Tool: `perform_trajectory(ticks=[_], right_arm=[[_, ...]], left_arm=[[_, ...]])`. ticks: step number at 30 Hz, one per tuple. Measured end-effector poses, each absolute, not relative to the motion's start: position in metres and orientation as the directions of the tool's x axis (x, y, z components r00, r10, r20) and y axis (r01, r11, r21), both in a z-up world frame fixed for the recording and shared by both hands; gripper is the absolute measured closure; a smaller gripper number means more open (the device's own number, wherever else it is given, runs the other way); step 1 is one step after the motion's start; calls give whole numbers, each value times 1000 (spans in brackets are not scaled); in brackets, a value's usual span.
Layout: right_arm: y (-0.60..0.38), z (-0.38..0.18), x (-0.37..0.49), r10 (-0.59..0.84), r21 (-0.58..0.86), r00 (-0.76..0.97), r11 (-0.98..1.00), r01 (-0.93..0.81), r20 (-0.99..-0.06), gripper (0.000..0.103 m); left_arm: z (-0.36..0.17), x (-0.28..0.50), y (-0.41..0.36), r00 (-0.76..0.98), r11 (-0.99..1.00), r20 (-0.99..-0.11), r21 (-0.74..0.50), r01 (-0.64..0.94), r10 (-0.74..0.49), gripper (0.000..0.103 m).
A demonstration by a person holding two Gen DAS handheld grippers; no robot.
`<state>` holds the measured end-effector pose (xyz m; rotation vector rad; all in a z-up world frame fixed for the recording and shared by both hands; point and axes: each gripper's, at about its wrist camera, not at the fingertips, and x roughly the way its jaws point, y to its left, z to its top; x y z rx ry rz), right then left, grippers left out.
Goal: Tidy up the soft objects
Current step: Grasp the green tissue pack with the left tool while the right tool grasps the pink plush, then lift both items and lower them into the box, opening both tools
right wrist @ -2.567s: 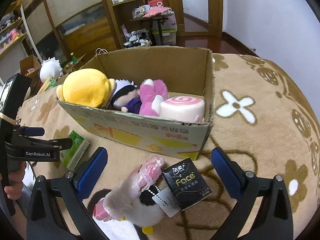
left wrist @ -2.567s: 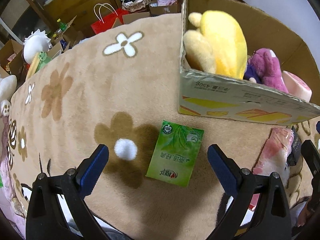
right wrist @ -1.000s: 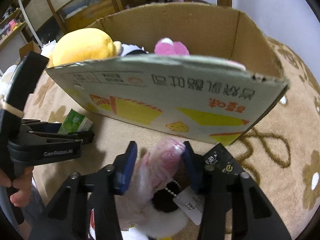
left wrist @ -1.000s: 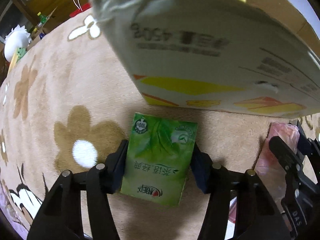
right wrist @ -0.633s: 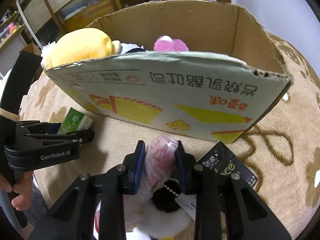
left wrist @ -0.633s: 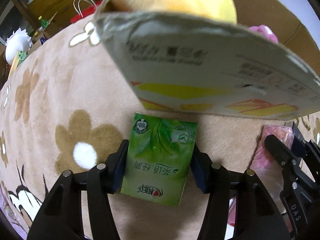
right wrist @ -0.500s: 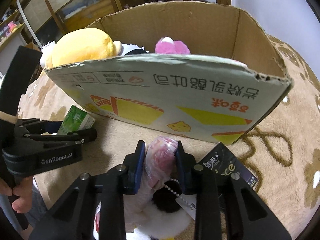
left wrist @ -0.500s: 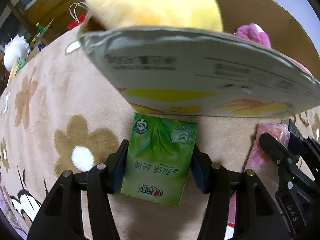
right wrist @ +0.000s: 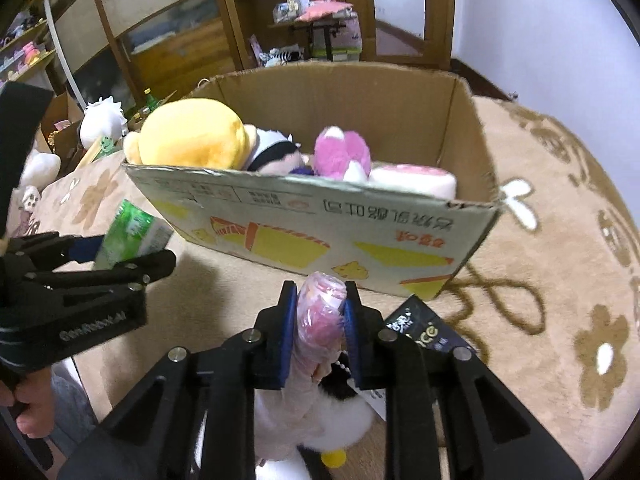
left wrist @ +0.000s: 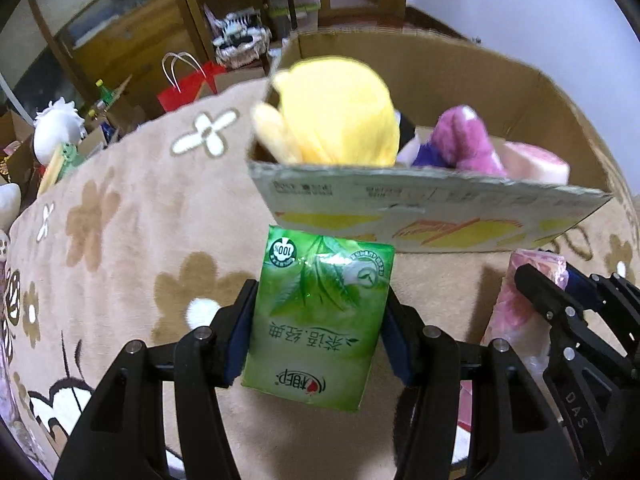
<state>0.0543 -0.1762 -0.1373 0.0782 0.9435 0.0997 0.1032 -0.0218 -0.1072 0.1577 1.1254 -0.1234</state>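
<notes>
Green tissue pack (left wrist: pixel 318 316) sits squeezed between our left tongs (left wrist: pixel 318 338), lifted off the brown flower rug (left wrist: pixel 132 216), just in front of the cardboard box (left wrist: pixel 436 216). In the left view the pack hides the inner sides of the blue pads, and its lower edge covers the rug under it. Over the box wall we see only the tops of a yellow plush (left wrist: pixel 336 116), a purple plush (left wrist: pixel 466 140) and a pink roll toy (left wrist: pixel 534 162); their lower parts are hidden. At the right edge, the pink wrapped toy (left wrist: pixel 520 308) is partly covered by our other tool and cut off below.

In the right view, our right tongs (right wrist: pixel 318 334) are clamped on the pink wrapped toy (right wrist: pixel 320 320). Its white and black lower part is half hidden behind the tool arms, so we cannot tell what it is. This view shows a black tissue pack (right wrist: pixel 424 330) on the rug, touching the box corner, mostly hidden by the tongs; the left view does not show it. It also shows a white and black plush (right wrist: pixel 272 148) in the cardboard box (right wrist: pixel 320 228). The green tissue pack (right wrist: pixel 132 236) peeks out past the left tongs (right wrist: pixel 120 256), at the left.
</notes>
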Motion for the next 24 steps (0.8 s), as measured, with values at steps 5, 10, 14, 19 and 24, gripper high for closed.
perform_trajectory(ticks=[5,10,14,19,24], right_arm=[[-182,-116,38,99,99,621,995,-34,-777,82],[-191,-87,21,93,106,681,994,-23,-726,84],[-196,-62,11,88,114,732,993,-14,-676,85],[-207,-29,2,66,123,796,992,10,-601,85],[-216,-5,0,36,110,846,994,27,-533,86]], left_arm=[[-75,89,-25,493,981,-869,61,185,-39,47],[-47,77,-24,592,980,-804,63,187,-61,47],[-24,65,-24,673,981,-734,58,187,-85,47],[-9,56,-20,755,983,-649,59,175,-95,47],[8,51,-16,810,987,-576,38,155,-105,47]])
